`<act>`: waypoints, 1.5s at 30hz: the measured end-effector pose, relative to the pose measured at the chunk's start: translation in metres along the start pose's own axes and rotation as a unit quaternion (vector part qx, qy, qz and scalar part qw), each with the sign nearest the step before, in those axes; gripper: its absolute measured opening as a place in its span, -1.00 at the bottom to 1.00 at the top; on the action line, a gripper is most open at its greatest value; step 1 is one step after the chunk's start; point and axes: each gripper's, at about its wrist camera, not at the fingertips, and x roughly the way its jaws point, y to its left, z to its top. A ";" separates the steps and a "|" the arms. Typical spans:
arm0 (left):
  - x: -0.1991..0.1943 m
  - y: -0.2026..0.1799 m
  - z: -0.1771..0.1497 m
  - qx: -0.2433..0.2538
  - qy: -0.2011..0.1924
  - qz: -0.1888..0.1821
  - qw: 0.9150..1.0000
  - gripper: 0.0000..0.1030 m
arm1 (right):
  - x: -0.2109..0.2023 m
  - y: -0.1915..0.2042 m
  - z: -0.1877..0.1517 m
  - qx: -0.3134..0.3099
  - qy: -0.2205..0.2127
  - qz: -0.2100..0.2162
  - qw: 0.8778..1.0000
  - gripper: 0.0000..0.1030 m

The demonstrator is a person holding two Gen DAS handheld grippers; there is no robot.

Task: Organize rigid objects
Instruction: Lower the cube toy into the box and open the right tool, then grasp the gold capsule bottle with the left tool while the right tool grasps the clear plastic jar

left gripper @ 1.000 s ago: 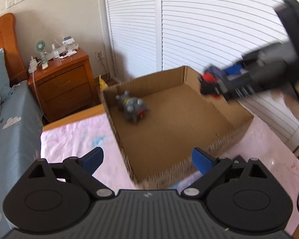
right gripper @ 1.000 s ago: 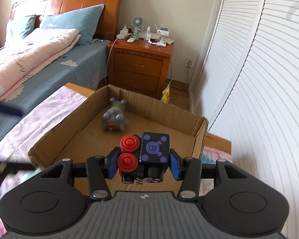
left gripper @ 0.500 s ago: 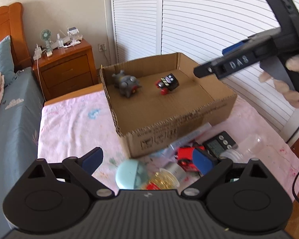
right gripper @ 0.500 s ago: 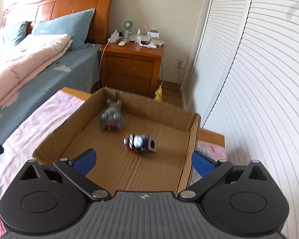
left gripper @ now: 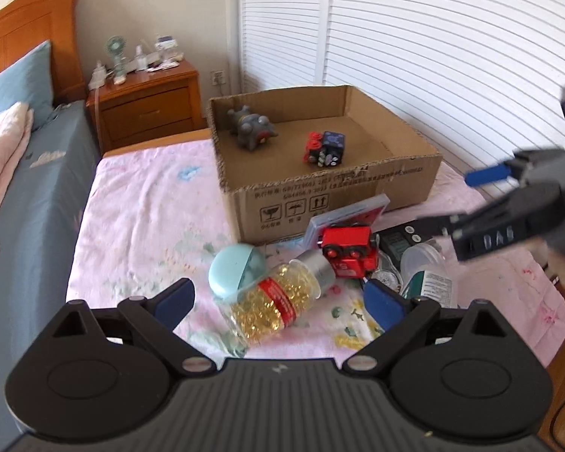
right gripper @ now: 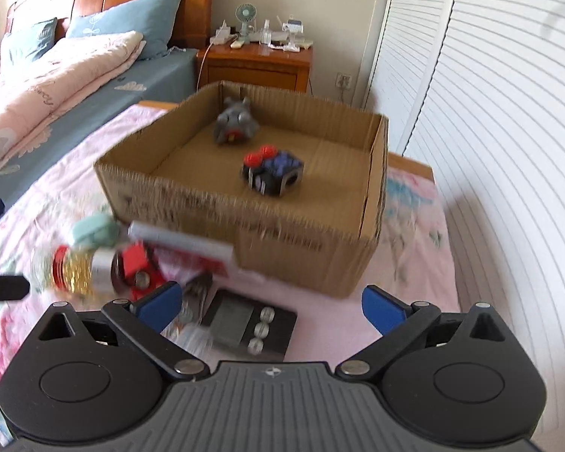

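"DAS" on the right claw (left gripper: 487, 240); handling symbols on the cardboard box (left gripper: 293, 209).

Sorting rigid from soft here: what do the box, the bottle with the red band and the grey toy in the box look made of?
Cardboard box: brown corrugated board, matte; fluting shows along its cut rims. Bottle: clear glossy plastic or glass, can't tell which, with yellow beads visible inside and a silvery cap. Grey toy: matte grey, smooth moulded shape, probably rubber or vinyl; its stiffness can't be judged.
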 end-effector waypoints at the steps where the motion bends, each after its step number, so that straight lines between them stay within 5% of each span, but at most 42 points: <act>1: 0.000 0.000 -0.002 -0.004 -0.001 0.001 1.000 0.87 | 0.000 0.003 -0.004 -0.003 -0.001 0.002 1.000 1.00; 32: 0.080 -0.012 0.010 -0.012 0.031 0.007 0.999 0.96 | -0.021 -0.002 -0.073 0.059 -0.018 -0.056 0.997 1.00; 45: 0.060 0.020 -0.019 -0.005 0.049 0.046 0.998 0.98 | -0.021 -0.004 -0.080 0.057 -0.019 -0.056 0.997 1.00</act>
